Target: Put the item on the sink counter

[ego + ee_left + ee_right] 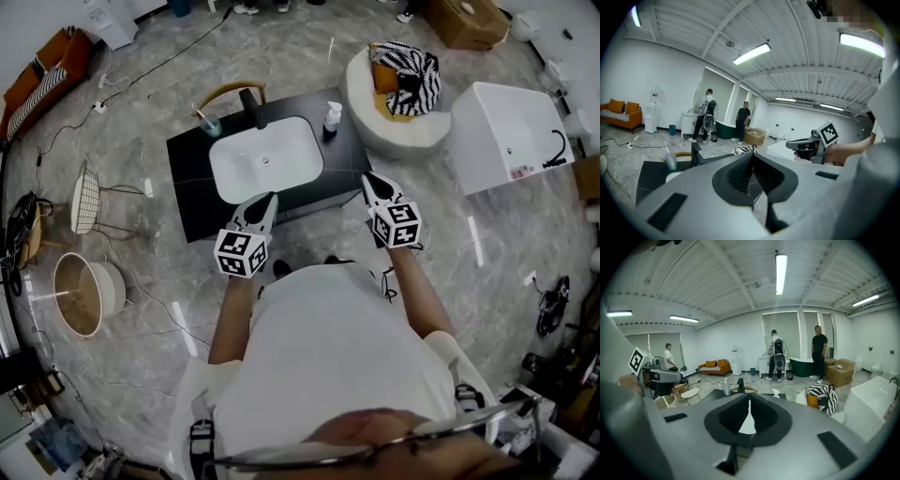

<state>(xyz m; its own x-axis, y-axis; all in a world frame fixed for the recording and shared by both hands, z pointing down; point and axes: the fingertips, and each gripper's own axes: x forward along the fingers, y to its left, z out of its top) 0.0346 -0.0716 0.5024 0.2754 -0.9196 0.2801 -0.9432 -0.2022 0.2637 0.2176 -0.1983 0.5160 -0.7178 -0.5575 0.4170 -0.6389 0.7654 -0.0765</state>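
Observation:
A black sink counter [192, 183] with a white basin [267, 159] stands in front of me. On it are a black faucet [253, 108], a clear cup with a toothbrush [210, 124] and a white soap bottle [332, 117]. My left gripper [270, 199] hangs over the counter's front edge, and its jaws are shut with nothing between them [751, 154]. My right gripper [367, 177] hovers at the counter's front right corner, also shut and empty [749, 397]. Both point toward the counter. Neither touches any item.
To the right stand a white bathtub [506, 131] and a round white chair with a striped cushion [403, 80]. A wire stool [86, 197] and a round basket [80, 292] stand at the left. Cables cross the floor. People [778, 355] stand at the back.

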